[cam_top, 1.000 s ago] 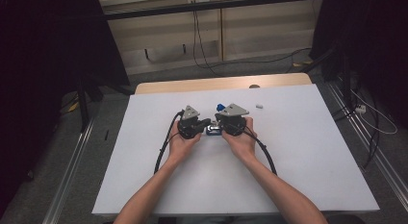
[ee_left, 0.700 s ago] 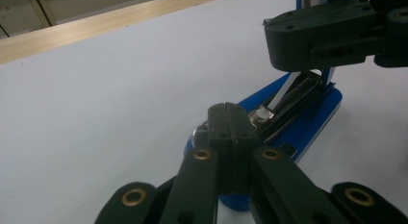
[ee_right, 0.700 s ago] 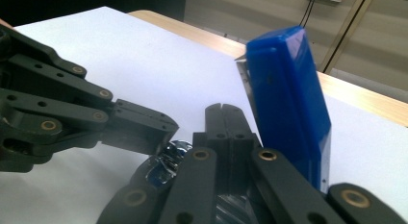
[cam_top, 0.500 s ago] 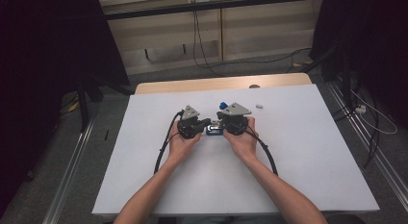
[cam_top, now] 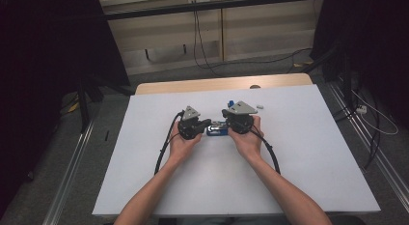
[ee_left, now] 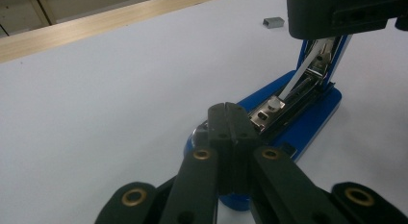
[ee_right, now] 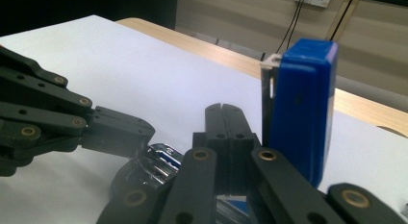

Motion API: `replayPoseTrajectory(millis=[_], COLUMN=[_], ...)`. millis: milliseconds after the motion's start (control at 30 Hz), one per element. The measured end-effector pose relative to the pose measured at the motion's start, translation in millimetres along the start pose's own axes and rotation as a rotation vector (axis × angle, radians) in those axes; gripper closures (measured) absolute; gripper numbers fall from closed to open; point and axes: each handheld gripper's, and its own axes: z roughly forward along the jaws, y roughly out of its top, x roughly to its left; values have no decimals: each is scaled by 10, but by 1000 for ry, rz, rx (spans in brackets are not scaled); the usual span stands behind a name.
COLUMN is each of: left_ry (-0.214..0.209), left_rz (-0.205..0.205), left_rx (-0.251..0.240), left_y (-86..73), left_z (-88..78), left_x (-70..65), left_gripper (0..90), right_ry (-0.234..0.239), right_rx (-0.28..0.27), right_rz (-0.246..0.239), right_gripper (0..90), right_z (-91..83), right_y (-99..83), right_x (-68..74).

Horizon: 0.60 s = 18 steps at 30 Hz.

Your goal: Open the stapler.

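both my tongs, left [ee_left: 230, 119] and right [ee_right: 230, 119], are closed, gripping nothing; pressing unevenly, the opened stapler [ee_left: 308, 113] could skid across the bench [cam_top: 308, 152].

Both forearms reach forward, left hand-held gripper [cam_top: 208, 122] and right hand-held gripper [cam_top: 224, 113] tip-to-tip, jaws closed.

High overhead; 2 close views share stapler [ee_left: 288, 113]

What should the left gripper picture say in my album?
Shut left gripper resting at the front of an opened blue stapler on a white table.
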Motion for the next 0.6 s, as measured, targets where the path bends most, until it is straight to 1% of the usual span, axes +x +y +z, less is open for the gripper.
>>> replayPoseTrajectory(millis=[133, 233, 300, 600], left_ry=[-2, -2, -2, 0], left_rz=[-4, -2, -3, 0], left_rx=[-1, 2, 2, 4], left_y=[-1, -1, -1, 0], left_z=[0, -1, -1, -1], left_x=[2, 0, -1, -5], left_gripper=[900, 900, 900, 900], right_ry=[-10, 0, -1, -6], right_rx=[1, 2, 1, -6], right_rz=[0, -1, -9, -4], right_gripper=[900, 900, 900, 900], right_z=[-25, -35, -41, -75], right_y=[7, 10, 14, 16], right_x=[-31, -47, -43, -92])
